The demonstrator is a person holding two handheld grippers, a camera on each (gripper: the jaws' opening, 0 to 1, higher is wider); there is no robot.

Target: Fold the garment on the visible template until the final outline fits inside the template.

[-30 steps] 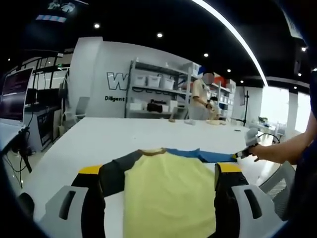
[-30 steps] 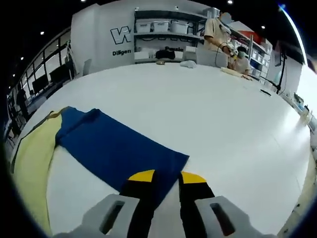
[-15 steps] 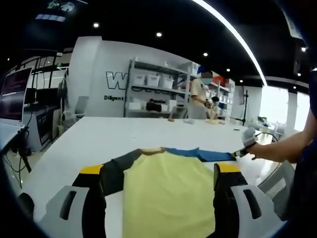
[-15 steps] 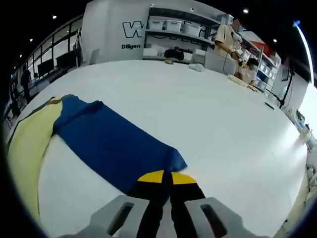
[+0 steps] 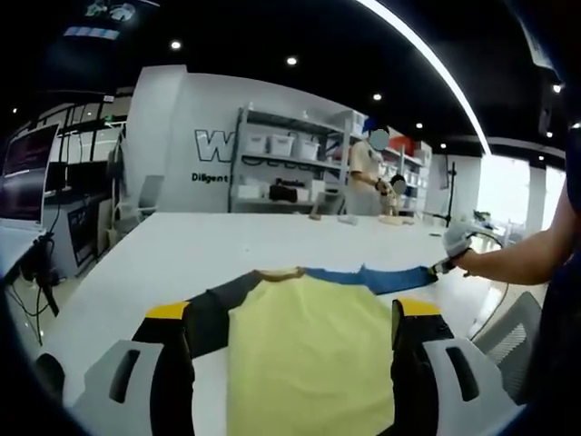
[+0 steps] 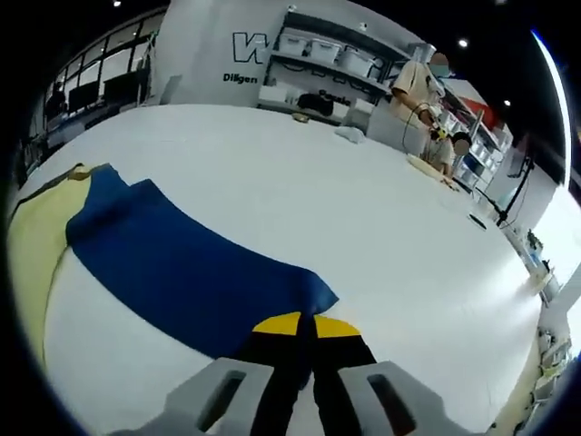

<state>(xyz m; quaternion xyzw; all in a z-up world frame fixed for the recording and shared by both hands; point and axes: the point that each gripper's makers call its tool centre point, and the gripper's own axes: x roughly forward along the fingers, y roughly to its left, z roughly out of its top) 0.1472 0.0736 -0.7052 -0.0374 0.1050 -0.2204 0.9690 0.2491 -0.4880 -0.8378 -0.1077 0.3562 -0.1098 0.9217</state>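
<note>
Right hand-held gripper (image 6: 306,320) clamped on the garment's blue sleeve (image 6: 182,268); left hand-held gripper (image 5: 290,313), jaws apart, over the yellow body (image 5: 304,354) on the bench (image 6: 363,218).

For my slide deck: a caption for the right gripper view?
Right gripper shut on blue sleeve of yellow garment on white table.

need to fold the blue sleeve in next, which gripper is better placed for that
Right. The right gripper is already shut on the blue sleeve's cuff, so it can likely carry it over the yellow body. The left gripper is open, holding nothing.
</note>
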